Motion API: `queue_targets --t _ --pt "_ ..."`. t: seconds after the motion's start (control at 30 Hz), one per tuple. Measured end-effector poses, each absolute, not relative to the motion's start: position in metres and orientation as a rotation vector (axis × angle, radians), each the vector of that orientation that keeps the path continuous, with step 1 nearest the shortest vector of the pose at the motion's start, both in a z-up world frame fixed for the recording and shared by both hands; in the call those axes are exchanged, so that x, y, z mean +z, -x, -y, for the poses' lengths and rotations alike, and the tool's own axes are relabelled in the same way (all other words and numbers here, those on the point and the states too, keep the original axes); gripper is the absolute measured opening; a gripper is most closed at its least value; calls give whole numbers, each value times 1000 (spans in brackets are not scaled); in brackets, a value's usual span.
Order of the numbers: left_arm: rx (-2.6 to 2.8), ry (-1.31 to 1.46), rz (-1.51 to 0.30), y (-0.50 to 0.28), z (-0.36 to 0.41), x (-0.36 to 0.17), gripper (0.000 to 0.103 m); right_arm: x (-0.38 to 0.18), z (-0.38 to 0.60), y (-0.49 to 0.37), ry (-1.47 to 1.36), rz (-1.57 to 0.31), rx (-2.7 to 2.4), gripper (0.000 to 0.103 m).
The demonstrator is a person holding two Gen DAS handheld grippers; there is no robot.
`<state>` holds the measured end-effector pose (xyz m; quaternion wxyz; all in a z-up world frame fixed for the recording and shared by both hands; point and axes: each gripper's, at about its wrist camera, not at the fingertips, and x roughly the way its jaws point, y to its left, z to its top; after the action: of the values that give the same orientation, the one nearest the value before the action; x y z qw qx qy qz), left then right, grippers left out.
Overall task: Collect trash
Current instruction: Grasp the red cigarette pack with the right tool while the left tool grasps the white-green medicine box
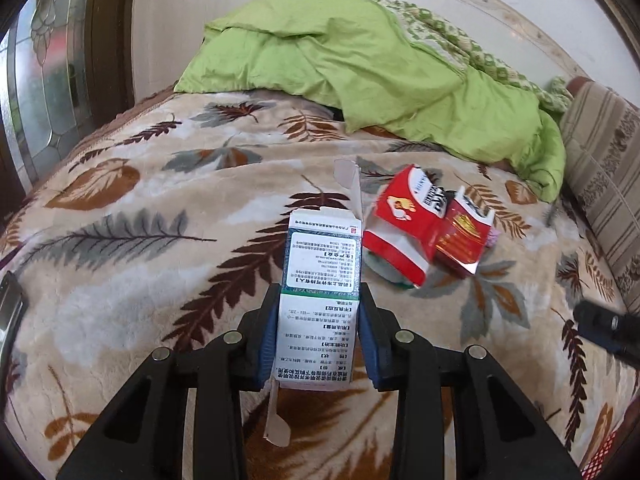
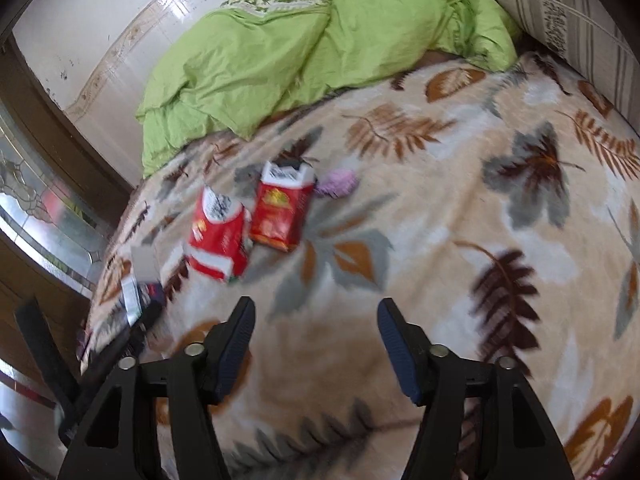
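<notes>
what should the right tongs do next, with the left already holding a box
Probably ease the open, empty right tongs forward onto the crumpled red and white paper packet, the nearest loose trash on the leaf-patterned plush blanket. The left tongs are already shut on the white and green cardboard medicine box, so they cannot take more.

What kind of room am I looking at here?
Most likely a bedroom: a leaf-patterned blanket spreads over what looks like a bed, with a rumpled green quilt by the wall and a striped cushion along one edge.
</notes>
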<state>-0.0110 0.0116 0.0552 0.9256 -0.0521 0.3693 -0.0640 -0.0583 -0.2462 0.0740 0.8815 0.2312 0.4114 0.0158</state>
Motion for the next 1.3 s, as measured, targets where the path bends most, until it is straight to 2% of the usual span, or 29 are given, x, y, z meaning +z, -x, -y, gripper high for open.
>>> queue_targets --t 0.33,0.6,0.63,0.67,0.73,1.03,1.3 --pt "-121 150 -767 0 -27 53 32 61 217 -60 -530 -897 -59 74" --pt "-140 184 -807 -9 -30 46 32 30 206 -102 -528 -983 -143 73" --pt "-144 185 -807 -9 -30 46 32 27 206 -102 -532 -991 -137 64" --pt "-146 184 -806 -9 -29 46 32 25 207 -100 -527 -994 -136 60" --pt "-153 176 -802 -8 -27 47 32 29 213 -88 -508 -965 -132 58" --pt "-240 147 -764 6 -12 55 32 54 234 -4 -454 -909 -38 57" --pt "-331 100 -752 35 5 58 32 43 216 68 -374 -955 66 57"
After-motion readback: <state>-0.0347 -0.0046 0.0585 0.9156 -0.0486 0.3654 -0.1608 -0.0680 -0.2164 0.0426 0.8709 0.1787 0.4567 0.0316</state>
